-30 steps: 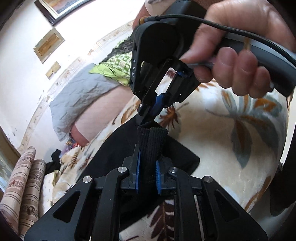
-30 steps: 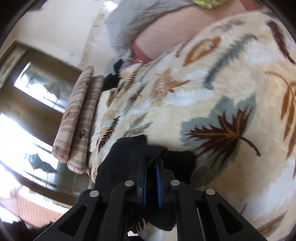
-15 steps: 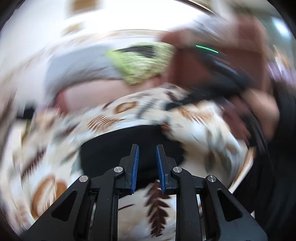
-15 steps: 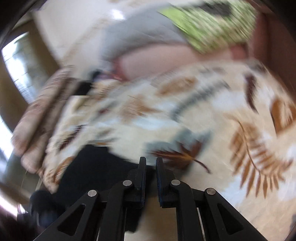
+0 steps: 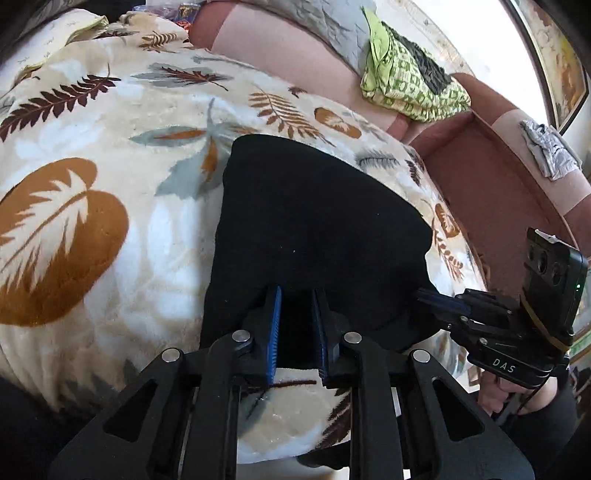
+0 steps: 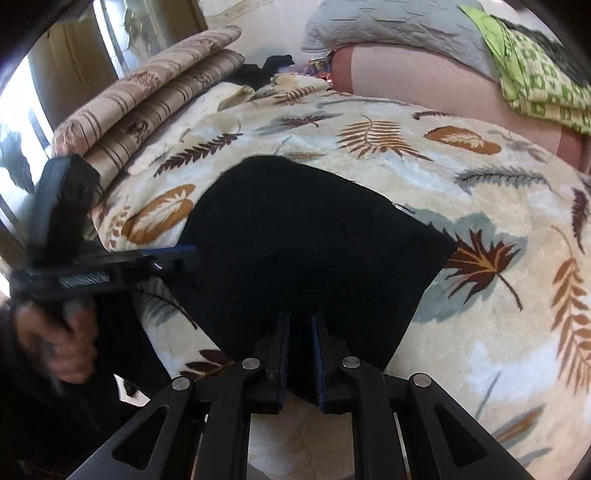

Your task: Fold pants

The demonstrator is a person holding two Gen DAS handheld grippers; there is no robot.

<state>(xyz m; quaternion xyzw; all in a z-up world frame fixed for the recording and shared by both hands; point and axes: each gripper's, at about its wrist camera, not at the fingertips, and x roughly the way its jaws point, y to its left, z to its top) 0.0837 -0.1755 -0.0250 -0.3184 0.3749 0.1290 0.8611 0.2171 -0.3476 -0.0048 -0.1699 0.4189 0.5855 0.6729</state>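
Black pants (image 5: 314,221) lie in a flat folded panel on a leaf-patterned blanket (image 5: 110,147). My left gripper (image 5: 295,325) is shut on the near edge of the cloth, with black fabric between its blue pads. In the right wrist view, the pants (image 6: 303,240) spread out ahead and my right gripper (image 6: 299,350) is shut on their near edge too. Each gripper shows in the other's view. The right gripper (image 5: 428,295) is at the pants' right near corner. The left gripper (image 6: 184,254) is at their left edge, held by a hand (image 6: 62,343).
A green patterned cloth (image 5: 406,85) and a grey quilt (image 6: 388,29) hang over the pink rail behind the blanket. Two striped cushions (image 6: 147,99) lie at the far left by a window. A small grey cloth (image 5: 550,147) rests on the rail at right.
The grippers were close together holding a bunched piece of pants. They have since swung apart and rolled, and the pants now lie spread flat on the blanket.
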